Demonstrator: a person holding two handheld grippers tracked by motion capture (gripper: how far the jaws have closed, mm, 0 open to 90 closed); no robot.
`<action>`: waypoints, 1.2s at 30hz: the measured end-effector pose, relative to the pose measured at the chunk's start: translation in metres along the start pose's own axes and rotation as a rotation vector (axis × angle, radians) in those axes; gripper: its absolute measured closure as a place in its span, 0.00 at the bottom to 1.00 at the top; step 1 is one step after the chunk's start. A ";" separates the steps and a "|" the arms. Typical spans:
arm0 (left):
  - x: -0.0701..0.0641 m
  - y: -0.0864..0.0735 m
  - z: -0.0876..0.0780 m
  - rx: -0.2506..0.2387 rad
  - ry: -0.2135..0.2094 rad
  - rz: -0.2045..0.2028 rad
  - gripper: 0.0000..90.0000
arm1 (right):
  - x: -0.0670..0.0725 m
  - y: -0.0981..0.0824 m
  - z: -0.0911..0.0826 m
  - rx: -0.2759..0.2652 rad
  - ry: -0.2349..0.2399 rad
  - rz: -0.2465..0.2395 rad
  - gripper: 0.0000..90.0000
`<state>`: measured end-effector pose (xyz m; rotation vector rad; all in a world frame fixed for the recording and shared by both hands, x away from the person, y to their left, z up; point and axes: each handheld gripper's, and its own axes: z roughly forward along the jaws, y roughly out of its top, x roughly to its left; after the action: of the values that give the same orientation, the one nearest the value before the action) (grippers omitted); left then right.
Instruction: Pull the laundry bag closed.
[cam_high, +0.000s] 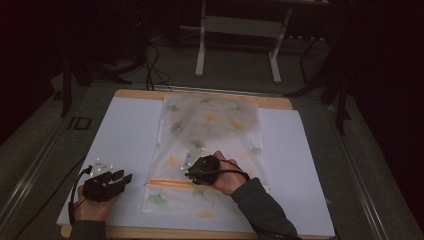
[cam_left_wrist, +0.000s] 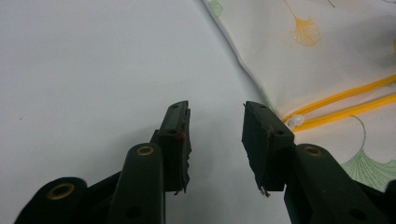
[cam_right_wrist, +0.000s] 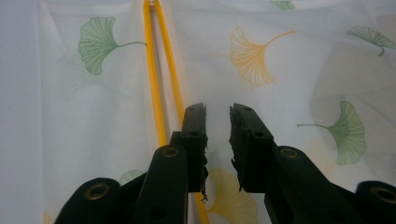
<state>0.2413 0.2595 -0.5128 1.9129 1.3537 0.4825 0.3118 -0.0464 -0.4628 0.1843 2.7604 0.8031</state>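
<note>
On the white table sheet (cam_high: 125, 135), a ginkgo-print bag (cam_high: 210, 130) lying lengthwise away from the near edge, yellow zip (cam_high: 170, 183) crosswise near that end. Above the bag by the zip, right gripper (cam_right_wrist: 217, 123), jaws slightly apart, empty. Left of the bag, left gripper (cam_left_wrist: 215, 123), jaws wide, empty.

1. Your right gripper (cam_high: 192, 170) rested on the ginkgo-print bag (cam_high: 210, 130), just beyond its yellow zipper (cam_high: 170, 184).
2. Your left gripper (cam_high: 122, 177) sat off the bag's left edge, on the white sheet (cam_high: 125, 130).
3. The bag lay flat, lengthwise, mid-sheet.
4. A wooden table (cam_high: 140, 93) edge showed beyond the bag's far end.
</note>
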 end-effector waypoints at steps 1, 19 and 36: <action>0.000 0.000 0.000 -0.003 -0.002 0.001 0.69 | 0.000 0.000 0.001 -0.002 0.001 0.003 0.84; 0.000 0.001 -0.002 -0.016 -0.004 -0.001 0.69 | 0.003 0.008 0.020 -0.077 0.053 0.030 0.84; 0.002 0.000 -0.003 -0.022 0.000 -0.004 0.69 | 0.016 0.035 0.048 -0.101 0.099 0.005 0.84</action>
<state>0.2403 0.2626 -0.5106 1.8925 1.3467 0.4939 0.3122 0.0108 -0.4861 0.1359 2.8028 0.9753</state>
